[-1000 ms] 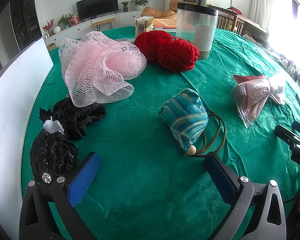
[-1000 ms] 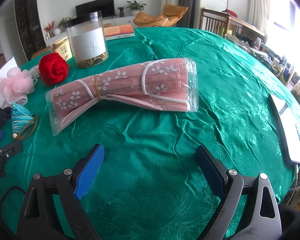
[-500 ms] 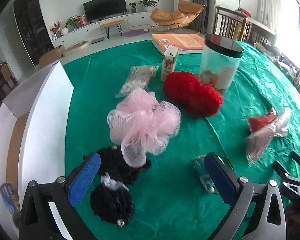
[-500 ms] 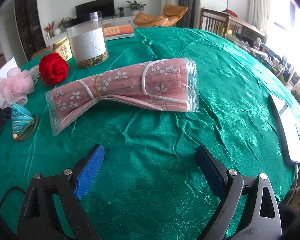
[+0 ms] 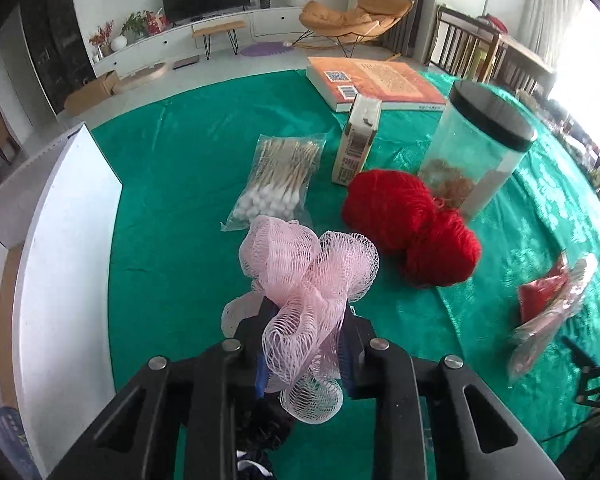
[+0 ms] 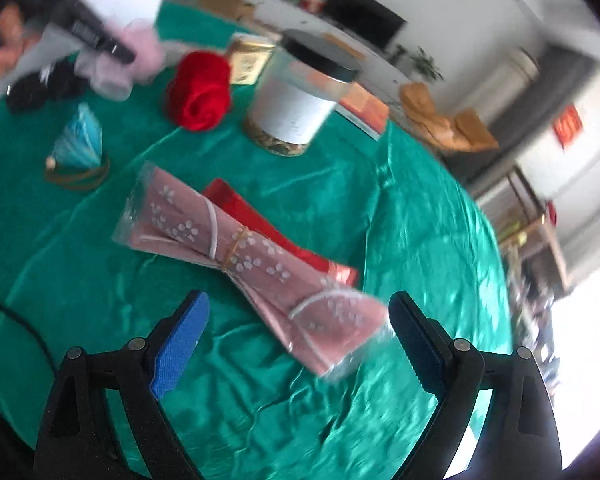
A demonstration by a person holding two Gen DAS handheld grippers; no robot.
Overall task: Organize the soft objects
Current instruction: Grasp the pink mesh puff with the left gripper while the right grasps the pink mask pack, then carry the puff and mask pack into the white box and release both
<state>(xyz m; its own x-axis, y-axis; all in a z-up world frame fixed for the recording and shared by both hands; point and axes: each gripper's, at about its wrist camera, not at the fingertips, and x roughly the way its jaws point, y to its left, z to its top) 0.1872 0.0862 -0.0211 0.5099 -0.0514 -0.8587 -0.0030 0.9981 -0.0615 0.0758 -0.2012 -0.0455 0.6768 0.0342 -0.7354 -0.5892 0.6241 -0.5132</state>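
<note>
Left tongs [image 5: 306,320] are clenched on the fluffy pink mesh bath pouf [image 5: 308,280] — the netting is bunched up between the blue pads and spills out above and below them, so that one's firmly grabbed and looks to be off the green satin tablecloth [image 5: 172,208]. Just under the left tongs I can make out a bit of black lacy fabric [image 5: 266,428], mostly hidden by the frame. Ahead of them and a little to the right sit the two red yarn balls [image 5: 412,228], touching each other, with the clear plastic jar with a black lid [image 5: 476,152] right behind. Straight ahead beyond the pouf there's a clear bag of cotton swabs [image 5: 276,180], a small upright cardboard carton [image 5: 356,140] beside it, and an orange book [image 5: 376,82] lying flat further back. Off to the left runs a white box wall [image 5: 64,240].

Right tongs [image 6: 298,332] are released, pads wide apart and not pressing anything. The picture is blurry and tilted. The clear-wrapped pack of pink flowered face masks [image 6: 244,248] lies on the cloth just ahead, its near end reaching in between the open pads — I can't tell if it brushes the right-hand one. A red flat packet [image 6: 260,216] peeks out from behind it. Further ahead to the left is a teal striped drawstring pouch [image 6: 78,144].
</note>
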